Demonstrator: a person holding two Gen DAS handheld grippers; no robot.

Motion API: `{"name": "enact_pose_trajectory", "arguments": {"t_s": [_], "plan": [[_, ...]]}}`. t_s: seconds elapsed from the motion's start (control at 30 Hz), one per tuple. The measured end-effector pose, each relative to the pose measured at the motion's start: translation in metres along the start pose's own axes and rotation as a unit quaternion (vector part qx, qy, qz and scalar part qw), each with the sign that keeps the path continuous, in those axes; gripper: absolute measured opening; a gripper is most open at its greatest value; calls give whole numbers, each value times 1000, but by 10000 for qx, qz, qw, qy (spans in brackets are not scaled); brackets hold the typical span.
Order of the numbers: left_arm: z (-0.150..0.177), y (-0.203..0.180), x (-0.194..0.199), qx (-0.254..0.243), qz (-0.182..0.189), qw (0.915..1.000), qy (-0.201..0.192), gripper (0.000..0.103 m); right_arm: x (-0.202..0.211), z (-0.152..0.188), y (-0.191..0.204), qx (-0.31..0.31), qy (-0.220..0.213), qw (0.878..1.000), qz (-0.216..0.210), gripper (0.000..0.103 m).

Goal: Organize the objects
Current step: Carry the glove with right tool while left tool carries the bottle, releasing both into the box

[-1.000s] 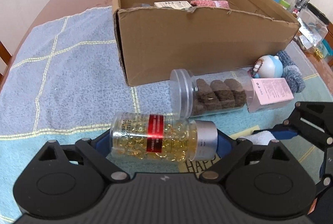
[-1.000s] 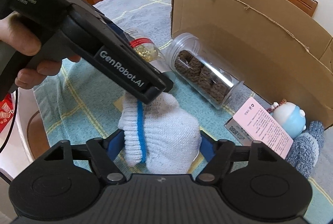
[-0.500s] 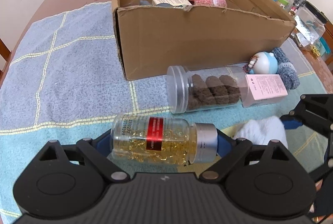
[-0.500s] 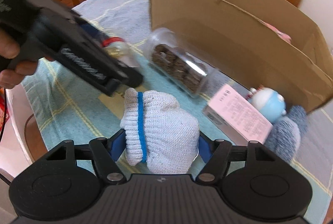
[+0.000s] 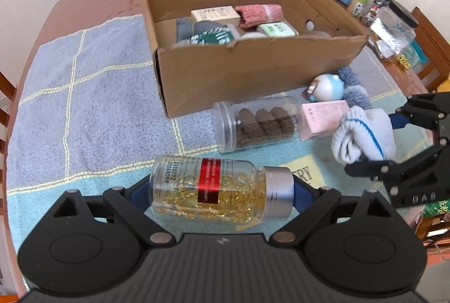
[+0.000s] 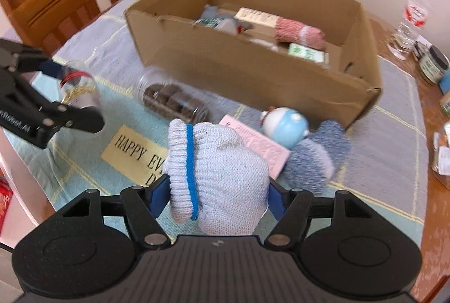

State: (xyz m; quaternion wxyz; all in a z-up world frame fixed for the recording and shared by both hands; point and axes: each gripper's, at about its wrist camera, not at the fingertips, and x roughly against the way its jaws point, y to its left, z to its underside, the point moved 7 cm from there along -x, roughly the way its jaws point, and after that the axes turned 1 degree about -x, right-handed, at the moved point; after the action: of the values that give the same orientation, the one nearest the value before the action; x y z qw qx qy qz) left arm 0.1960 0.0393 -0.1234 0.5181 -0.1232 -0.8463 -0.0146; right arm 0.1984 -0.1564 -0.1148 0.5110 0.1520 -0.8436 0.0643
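Your left gripper (image 5: 220, 192) pinches a clear glass bottle of golden capsules with a red label band and a silver cap (image 5: 216, 192), gripped end to end, one blue pad on its base and the other on the cap, so it lies sideways across the jaws, above the light blue and grey checked towel (image 5: 84, 94) that covers the table. Your right gripper (image 6: 216, 189) is clamped on a rolled white knit glove with a blue stripe (image 6: 216, 173), its cuff to the left, held clear of the cloth; in the left wrist view this glove sits to the right of the bottle. Below both, on the towel, a clear plastic jar of dark brown cookies (image 5: 253, 123) lies on its side, its lid pointing left in the left wrist view. Just beside its far end is a flat pink box (image 5: 323, 117), then a small round blue and white figurine (image 5: 327, 87) and a fuzzy grey-blue sock (image 6: 317, 156). Behind these stands an open brown cardboard box (image 5: 253, 69), already holding a pink knit roll (image 5: 260, 14), a cream carton (image 5: 215, 14), a pale green packet (image 5: 277, 30) and a green and white item (image 5: 213, 35). Wooden chairs (image 6: 56, 2) ring the table, and jars and a water bottle (image 6: 409, 18) crowd its far edge.
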Motion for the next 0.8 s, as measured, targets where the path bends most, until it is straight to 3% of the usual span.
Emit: {"name": "enact_pose_trajectory", "arguments": {"t_s": [0.47, 0.8], "plan": [[-69, -17, 46, -403, 83, 9977, -546, 94, 45, -47, -24, -242, -601, 9979, 97, 73], [-138, -16, 37, -575, -5, 9944, -883, 94, 44, -98, -44, -344, -916, 9951, 138, 74]]}}
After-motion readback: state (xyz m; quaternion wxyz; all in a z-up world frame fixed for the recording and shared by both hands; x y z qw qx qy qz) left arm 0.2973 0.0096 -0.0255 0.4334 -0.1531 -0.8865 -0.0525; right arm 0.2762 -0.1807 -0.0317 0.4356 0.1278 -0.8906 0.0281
